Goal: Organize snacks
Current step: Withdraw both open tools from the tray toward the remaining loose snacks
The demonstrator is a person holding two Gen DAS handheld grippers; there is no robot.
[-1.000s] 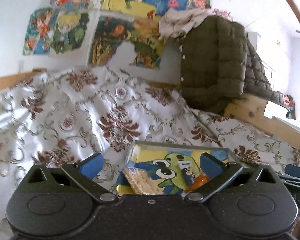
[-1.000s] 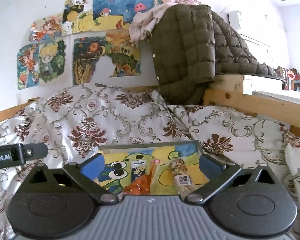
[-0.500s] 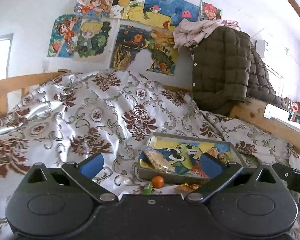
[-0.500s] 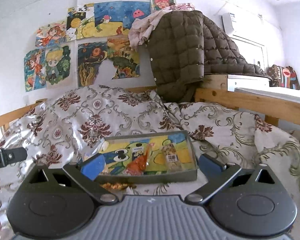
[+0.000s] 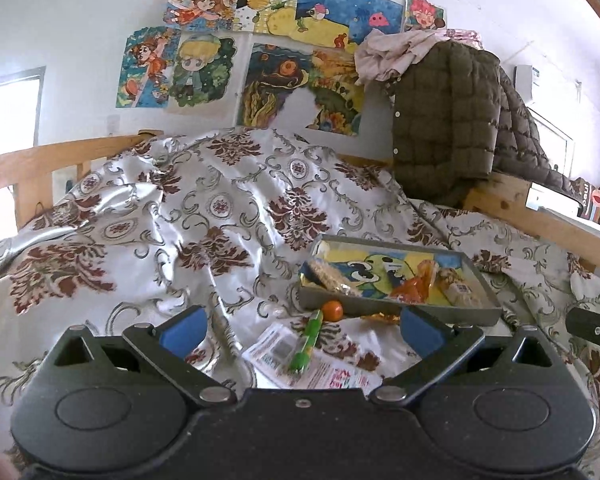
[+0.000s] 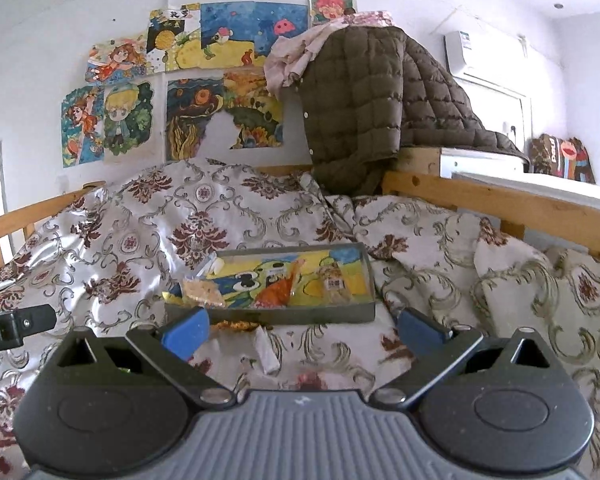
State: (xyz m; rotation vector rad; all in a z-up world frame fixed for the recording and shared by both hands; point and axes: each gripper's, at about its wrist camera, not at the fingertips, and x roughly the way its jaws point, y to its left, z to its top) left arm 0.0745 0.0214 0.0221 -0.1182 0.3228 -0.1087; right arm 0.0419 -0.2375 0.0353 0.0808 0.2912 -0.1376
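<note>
A shallow grey tray (image 5: 440,312) (image 6: 284,315) with a cartoon frog picture lies on the bed. Inside it are a cracker pack (image 5: 332,276) (image 6: 202,292), an orange wrapped snack (image 5: 414,286) (image 6: 278,290) and a clear wrapped bar (image 5: 460,290) (image 6: 334,280). In front of the tray lie a small orange ball (image 5: 333,309), a green stick (image 5: 306,342), white packets (image 5: 300,360) (image 6: 267,350) and a gold wrapper (image 6: 236,325). My left gripper (image 5: 302,330) stands open over the loose items. Short of the tray, my right gripper (image 6: 304,328) is also open and holds nothing.
A floral satin quilt (image 5: 180,208) covers the bed, bunched high behind the tray. Wooden bed rails (image 6: 500,196) run along the right and left. A brown padded coat (image 6: 372,112) hangs over the far rail. Drawings (image 5: 268,52) cover the wall.
Both grippers have pulled back and away from the tray, which now looks smaller and farther. Loose snacks in front of the tray have come into view. Both stay open.
</note>
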